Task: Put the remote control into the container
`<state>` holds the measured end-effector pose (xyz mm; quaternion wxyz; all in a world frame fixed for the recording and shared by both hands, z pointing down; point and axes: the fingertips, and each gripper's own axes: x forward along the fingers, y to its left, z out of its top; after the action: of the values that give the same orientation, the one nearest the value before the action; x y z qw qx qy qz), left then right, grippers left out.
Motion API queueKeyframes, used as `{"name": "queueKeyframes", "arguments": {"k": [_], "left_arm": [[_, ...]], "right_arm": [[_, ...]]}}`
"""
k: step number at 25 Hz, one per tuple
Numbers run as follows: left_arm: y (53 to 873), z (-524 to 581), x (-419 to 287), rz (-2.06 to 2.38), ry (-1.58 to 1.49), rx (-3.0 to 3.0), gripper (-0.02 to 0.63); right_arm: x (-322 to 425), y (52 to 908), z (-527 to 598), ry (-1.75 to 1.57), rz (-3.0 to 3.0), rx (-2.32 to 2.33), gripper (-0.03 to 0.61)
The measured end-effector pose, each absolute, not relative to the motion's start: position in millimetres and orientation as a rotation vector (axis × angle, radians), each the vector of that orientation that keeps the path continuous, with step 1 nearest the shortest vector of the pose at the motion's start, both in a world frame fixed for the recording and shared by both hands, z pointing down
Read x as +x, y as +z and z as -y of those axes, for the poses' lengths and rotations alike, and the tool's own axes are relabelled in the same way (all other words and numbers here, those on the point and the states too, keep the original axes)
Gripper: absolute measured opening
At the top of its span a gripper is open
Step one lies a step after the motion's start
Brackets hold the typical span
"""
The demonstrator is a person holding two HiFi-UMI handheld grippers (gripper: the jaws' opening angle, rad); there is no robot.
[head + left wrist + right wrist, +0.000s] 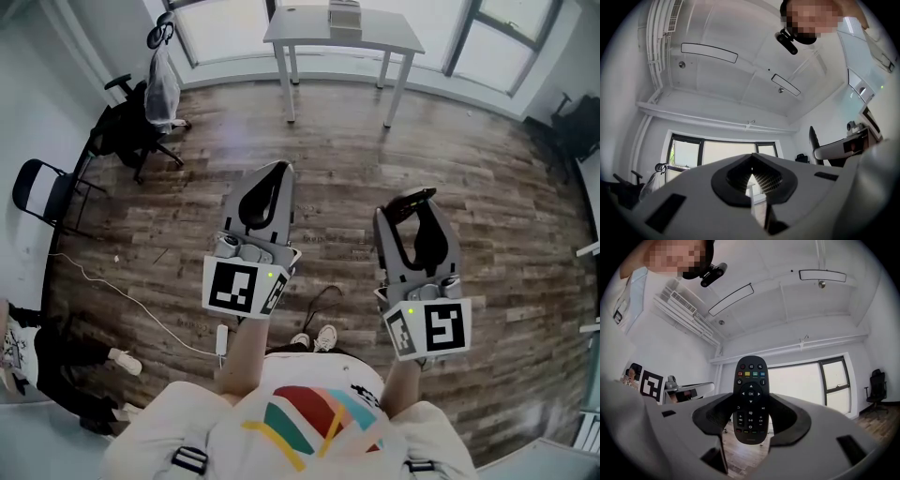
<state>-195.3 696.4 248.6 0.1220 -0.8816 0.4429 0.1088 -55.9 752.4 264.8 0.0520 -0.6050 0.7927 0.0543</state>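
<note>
Now | remote control (750,399) clamped btw R gripper (751,422) jaws | upright

Remote (750,399): black, slim, rounded ends. Coloured key row near the top, OK ring below it. Stands upright, keys facing my camera. Lower half clamped between the jaws of my right gripper (750,420), top poking clear above them.

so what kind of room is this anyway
Likely a sparsely furnished office or lab room: a wood-plank floor, a white table under a wide bank of windows, a black office chair by the wall, and long light panels in a white ceiling.
</note>
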Motion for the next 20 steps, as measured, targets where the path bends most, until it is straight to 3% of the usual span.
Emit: {"name": "queueKeyframes", "arguments": {"k": [20], "left_arm": [[273, -687, -193, -1.37, 0.31, -2.563, 0.008]], "right_arm": [[-29, 293, -738, 0.061, -2.416, -1.815, 0.241]]}}
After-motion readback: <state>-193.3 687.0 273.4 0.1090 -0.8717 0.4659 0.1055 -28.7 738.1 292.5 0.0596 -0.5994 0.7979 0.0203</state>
